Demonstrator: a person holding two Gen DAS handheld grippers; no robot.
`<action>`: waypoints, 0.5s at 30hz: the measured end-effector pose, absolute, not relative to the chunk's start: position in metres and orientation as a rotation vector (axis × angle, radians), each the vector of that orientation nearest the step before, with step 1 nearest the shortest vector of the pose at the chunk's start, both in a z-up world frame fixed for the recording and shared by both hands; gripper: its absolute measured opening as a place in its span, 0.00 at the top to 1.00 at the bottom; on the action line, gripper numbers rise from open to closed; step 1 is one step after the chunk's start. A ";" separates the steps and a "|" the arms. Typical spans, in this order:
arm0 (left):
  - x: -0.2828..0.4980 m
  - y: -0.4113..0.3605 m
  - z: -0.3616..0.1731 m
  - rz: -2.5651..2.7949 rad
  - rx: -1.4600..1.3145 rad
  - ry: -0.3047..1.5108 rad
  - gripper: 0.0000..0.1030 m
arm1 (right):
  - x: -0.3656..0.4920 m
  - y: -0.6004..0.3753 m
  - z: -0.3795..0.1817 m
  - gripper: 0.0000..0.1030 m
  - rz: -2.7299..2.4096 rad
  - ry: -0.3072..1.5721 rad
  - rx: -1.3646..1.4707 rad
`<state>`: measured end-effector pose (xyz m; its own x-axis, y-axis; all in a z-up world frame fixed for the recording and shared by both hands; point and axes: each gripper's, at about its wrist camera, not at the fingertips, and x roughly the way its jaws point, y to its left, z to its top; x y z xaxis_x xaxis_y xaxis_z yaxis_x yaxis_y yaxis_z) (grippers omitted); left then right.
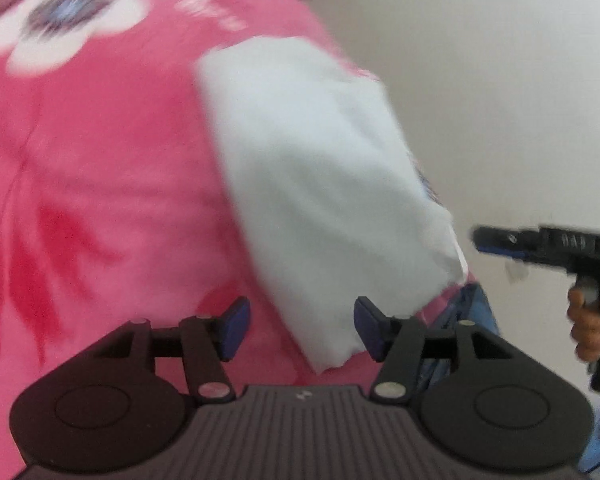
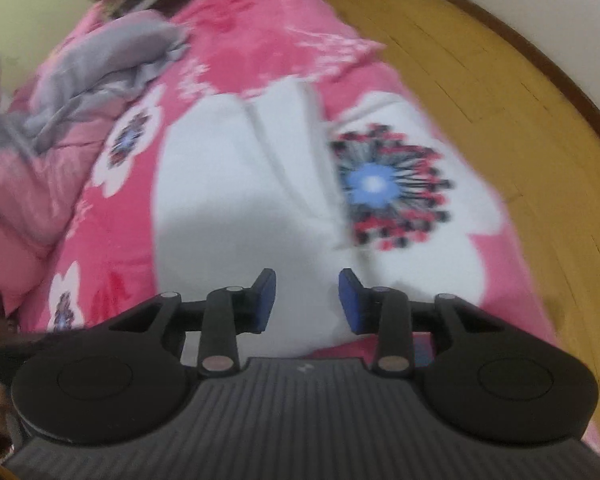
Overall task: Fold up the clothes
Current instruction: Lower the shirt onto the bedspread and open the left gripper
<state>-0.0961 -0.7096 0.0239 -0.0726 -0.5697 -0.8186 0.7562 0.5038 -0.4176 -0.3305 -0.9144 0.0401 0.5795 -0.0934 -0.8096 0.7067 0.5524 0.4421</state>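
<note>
A white garment (image 1: 324, 184) lies folded into a long strip on a pink flowered blanket (image 1: 92, 168). In the left wrist view my left gripper (image 1: 302, 330) stands open just above the strip's near end, nothing between its blue pads. The right wrist view shows the same white garment (image 2: 236, 208) flat on the blanket (image 2: 112, 256), with a fold line running down it. My right gripper (image 2: 307, 302) hovers open over its near edge, holding nothing. The right gripper (image 1: 500, 240) also appears at the right edge of the left wrist view, held by a hand (image 1: 588, 320).
A crumpled grey cloth (image 2: 100, 64) and a pink quilt (image 2: 16, 200) lie at the blanket's far left. A yellow wooden floor (image 2: 500, 100) runs along the bed's right side, up to a white wall (image 1: 480, 80). Both views are blurred by motion.
</note>
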 end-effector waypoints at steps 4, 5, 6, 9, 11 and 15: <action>-0.114 -0.739 0.007 -1.095 0.334 1.249 0.46 | -0.302 -0.898 0.014 0.74 -0.537 0.898 0.881; -0.113 -0.740 0.005 -1.054 0.353 1.279 0.53 | -0.295 -0.896 0.005 0.78 -0.560 0.938 0.884; -0.111 -0.740 0.005 -1.020 0.367 1.300 0.54 | -0.290 -0.893 0.000 0.80 -0.580 0.964 0.889; -0.109 -0.717 0.044 -1.001 0.363 1.243 0.44 | -0.298 -0.873 0.036 0.80 -0.612 0.888 0.917; -0.112 -0.699 0.077 -0.997 0.364 1.186 0.33 | -0.303 -0.849 0.063 0.79 -0.666 0.873 0.918; -0.125 -0.674 0.147 -0.979 0.382 1.086 0.15 | -0.307 -0.793 0.117 0.58 -0.796 0.884 0.885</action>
<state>-0.1255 -0.6735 0.1469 0.1198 -0.4758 -0.8714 0.8174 0.5454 -0.1854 -0.3074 -0.7934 0.1166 0.4133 -0.2104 -0.8860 0.8591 0.4127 0.3027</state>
